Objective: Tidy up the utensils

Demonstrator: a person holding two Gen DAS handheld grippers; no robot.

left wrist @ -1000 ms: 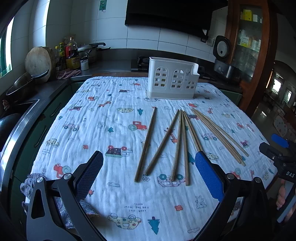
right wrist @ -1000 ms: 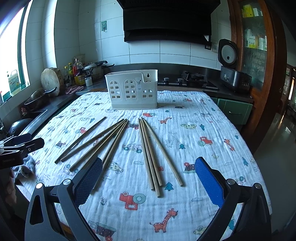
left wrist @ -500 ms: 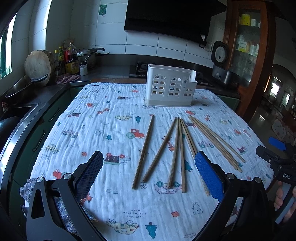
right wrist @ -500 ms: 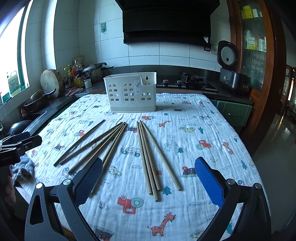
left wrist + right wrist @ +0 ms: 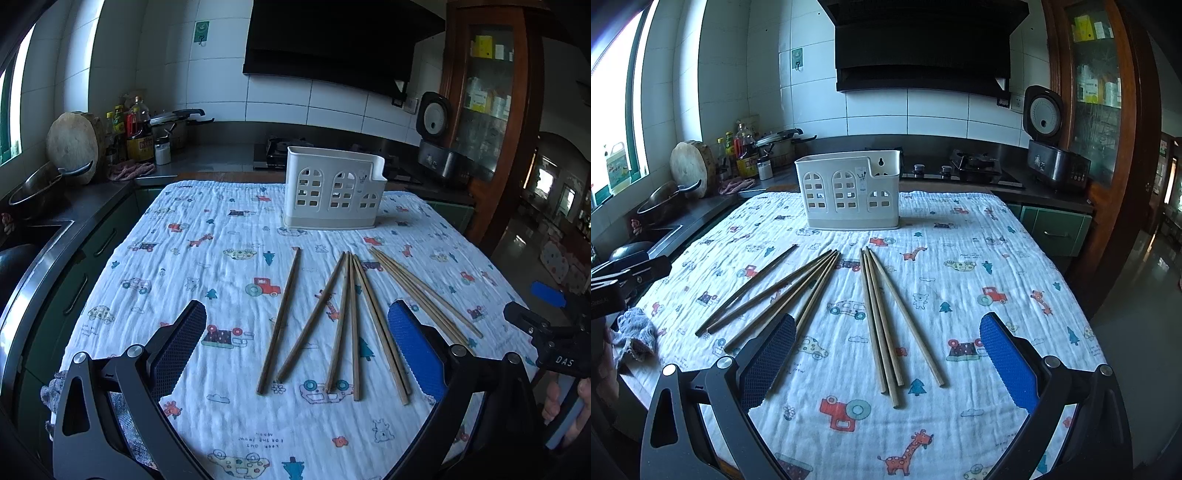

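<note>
Several wooden chopsticks lie fanned on a cartoon-print cloth: a darker group (image 5: 347, 325) (image 5: 775, 291) and a lighter group (image 5: 424, 291) (image 5: 886, 317). A white slotted utensil holder (image 5: 332, 192) (image 5: 849, 195) stands upright at the far end of the table. My left gripper (image 5: 295, 350) hovers open above the near ends of the darker chopsticks, holding nothing. My right gripper (image 5: 886, 358) is open over the near ends of the lighter chopsticks, also empty. Each gripper shows at the edge of the other's view.
A dark counter with a sink, pan (image 5: 665, 199), round chopping board (image 5: 74, 144) and bottles runs along the left. A stove (image 5: 975, 166) and rice cooker (image 5: 1049, 147) sit behind the table. A grey rag (image 5: 635, 336) hangs at the near left corner. A wooden cabinet stands right.
Both grippers have drawn back and risen slightly, so the chopsticks and holder sit a little farther off. Nothing on the cloth has moved.
</note>
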